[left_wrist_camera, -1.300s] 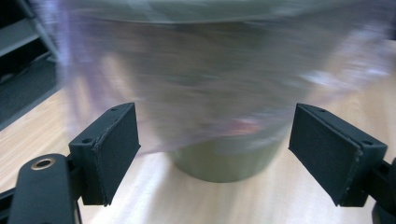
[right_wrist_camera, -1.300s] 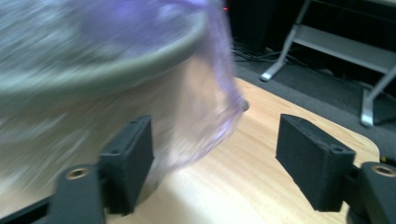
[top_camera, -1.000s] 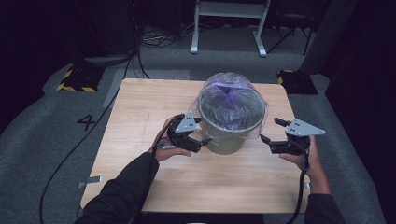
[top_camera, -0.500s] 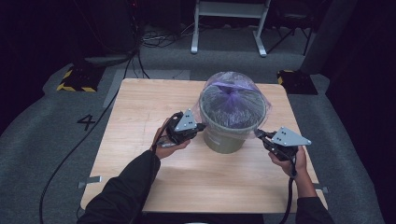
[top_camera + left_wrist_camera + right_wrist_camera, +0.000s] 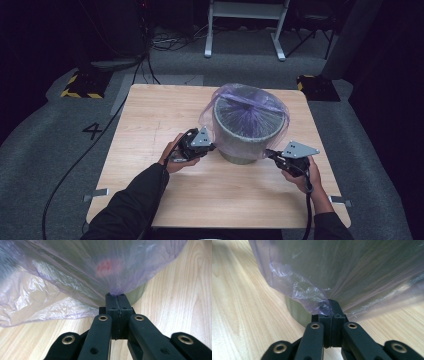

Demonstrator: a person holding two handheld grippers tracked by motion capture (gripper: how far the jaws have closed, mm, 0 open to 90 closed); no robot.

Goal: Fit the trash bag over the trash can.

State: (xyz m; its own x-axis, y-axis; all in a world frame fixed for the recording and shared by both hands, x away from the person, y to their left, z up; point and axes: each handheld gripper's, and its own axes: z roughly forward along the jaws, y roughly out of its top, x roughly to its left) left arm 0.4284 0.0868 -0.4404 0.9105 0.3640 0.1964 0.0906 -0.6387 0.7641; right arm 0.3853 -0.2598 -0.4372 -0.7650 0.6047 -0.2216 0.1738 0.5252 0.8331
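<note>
A grey bin [image 5: 248, 137] stands mid-table, lined with a see-through purple bag [image 5: 248, 102] whose hem hangs over the rim. My left gripper [image 5: 212, 146] is at the bin's left side, low down. In the left gripper view its jaws [image 5: 116, 295] are pressed together on the bag's film [image 5: 75, 272]. My right gripper [image 5: 269, 152] is at the bin's right side, near its base. Its jaws [image 5: 332, 305] have just been opening slightly, with a crumpled edge of the bag [image 5: 312, 293] still pinched between them. The bin's wall [image 5: 295, 311] shows under the film.
The wooden table [image 5: 150, 115] has bare room in front of and left of the bin. On the floor lie a yellow-and-black block [image 5: 80, 85], a dark box [image 5: 317, 86], cables and a painted 4 [image 5: 93, 131]. A white frame [image 5: 245, 25] stands behind.
Both grippers have sunk toward the table and closed on the bag's hem. The right one has also come in from farther right to the bin's side.
</note>
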